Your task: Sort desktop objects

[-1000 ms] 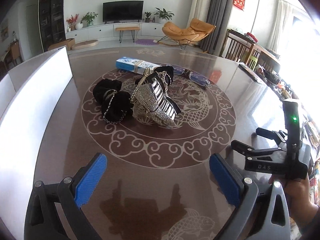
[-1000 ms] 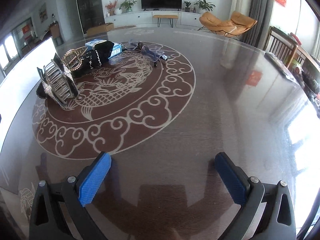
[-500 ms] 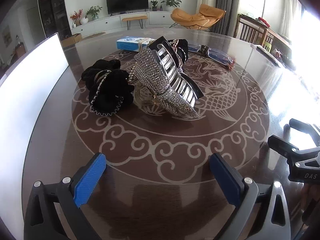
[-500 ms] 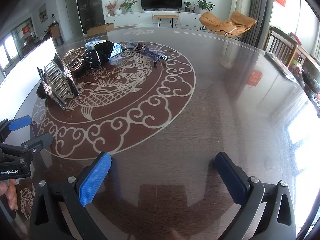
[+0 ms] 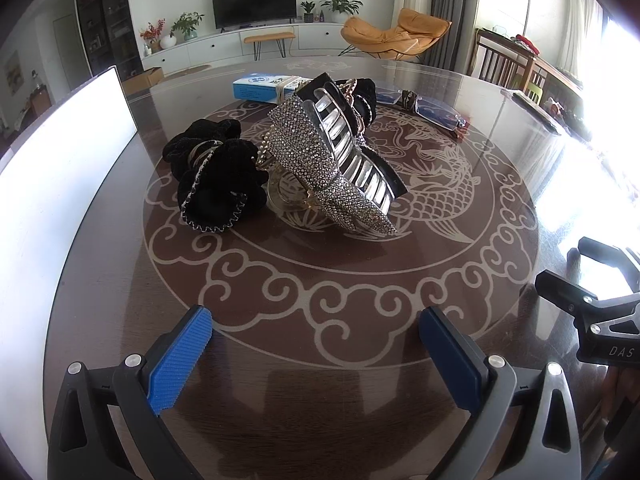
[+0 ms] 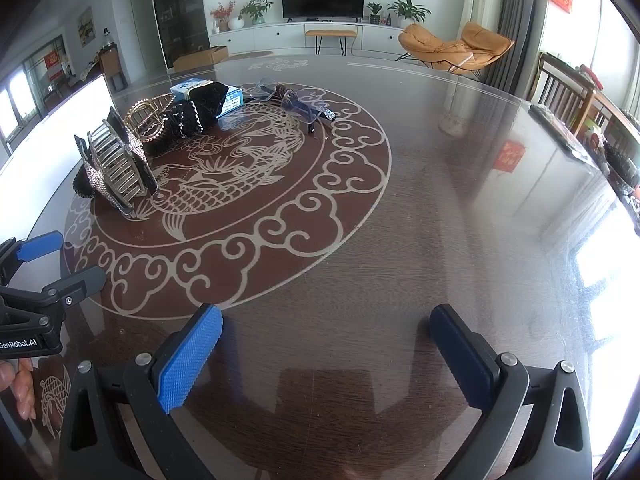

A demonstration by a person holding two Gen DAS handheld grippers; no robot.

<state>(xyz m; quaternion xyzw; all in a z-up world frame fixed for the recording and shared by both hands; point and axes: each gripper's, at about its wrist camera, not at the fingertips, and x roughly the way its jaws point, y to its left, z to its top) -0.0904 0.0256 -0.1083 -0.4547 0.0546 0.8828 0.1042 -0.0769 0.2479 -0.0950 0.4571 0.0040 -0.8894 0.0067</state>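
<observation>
Left gripper [image 5: 315, 334] and right gripper [image 6: 326, 334] both wide, empty, rhinestone-covered silver claw hair clip [image 5: 334, 164] beside black velvet scrunchie [image 5: 216, 178] mid-table [image 5: 360, 380], near its left edge

rhinestone hair claw [image 5: 336, 160] tilted beside black scrunchie [image 5: 216, 176], blue box [image 5: 264, 88], glasses [image 5: 432, 110] behind

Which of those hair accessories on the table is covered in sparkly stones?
The big rhinestone claw clip with clear teeth, standing in the middle. The black scrunchie to its left is plain velvet, and the gold-toned clip behind is bare metal.
</observation>
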